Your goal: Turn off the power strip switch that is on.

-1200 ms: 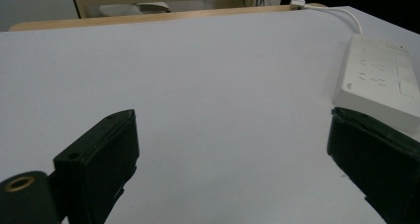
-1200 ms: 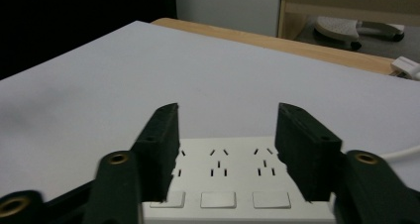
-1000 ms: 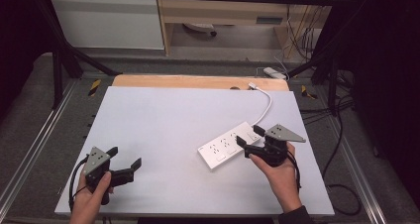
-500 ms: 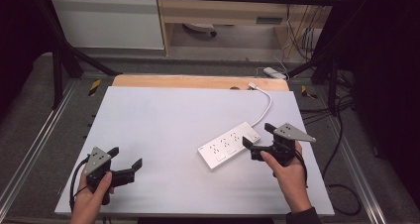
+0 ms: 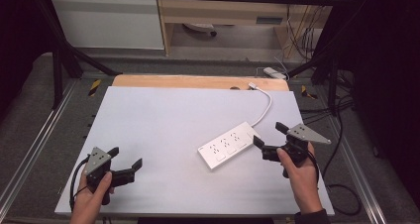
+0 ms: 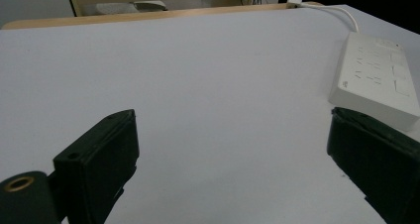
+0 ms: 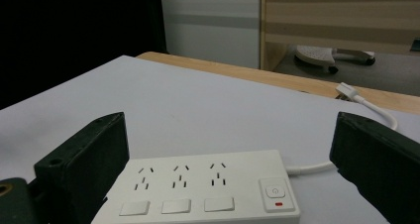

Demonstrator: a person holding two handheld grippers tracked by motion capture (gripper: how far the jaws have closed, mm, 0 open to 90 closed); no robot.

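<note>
Fingers of both grippers spread, gripping nothing; power strip (image 5: 229, 145) cable's (image 5: 265, 107) far end cut off.

Power strip (image 7: 208, 189): near edge cut off by bottom of right gripper view; left end hidden behind near jaw. In left gripper view (image 6: 376, 83), near corner hidden behind a jaw. Markings on power button (image 7: 275, 191) too small to read. White cable (image 5: 264, 107): far end lost at table's wooden edge (image 5: 198, 81). Forearms cropped at bottom of high view.
</note>
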